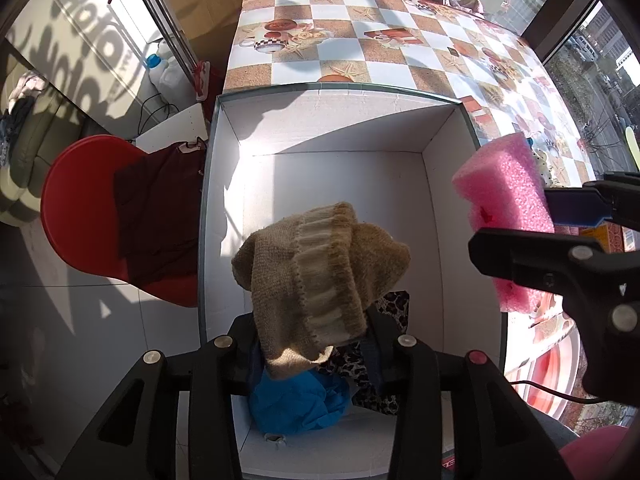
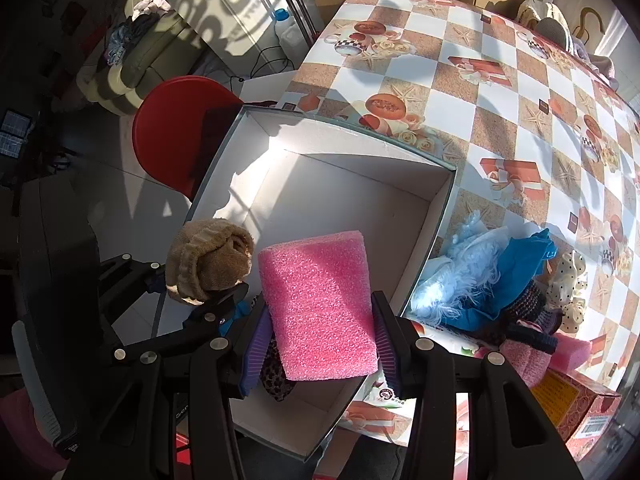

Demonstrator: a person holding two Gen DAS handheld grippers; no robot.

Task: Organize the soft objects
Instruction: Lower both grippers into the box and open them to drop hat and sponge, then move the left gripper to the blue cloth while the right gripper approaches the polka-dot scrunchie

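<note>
Knitted beige hat (image 1: 320,276) between left gripper (image 1: 308,344) jaws over white box (image 1: 340,128), 6 o'clock end; grip unclear, snag risk. Pink sponge (image 2: 320,304) clamped in right gripper (image 2: 320,344), 3 o'clock rim: may rebound onto worktop (image 2: 500,100).

A: Hard daylight comes in from the window (image 1: 592,52) at upper right; the white box (image 1: 340,128) glares along its far wall, cut by a sharp diagonal shadow.

B: Lettering shadows fall on the wall (image 1: 88,40) at upper left. Both views bend strongly at the edges, corners go black, lower left stays dim. Focus is crisp.
</note>
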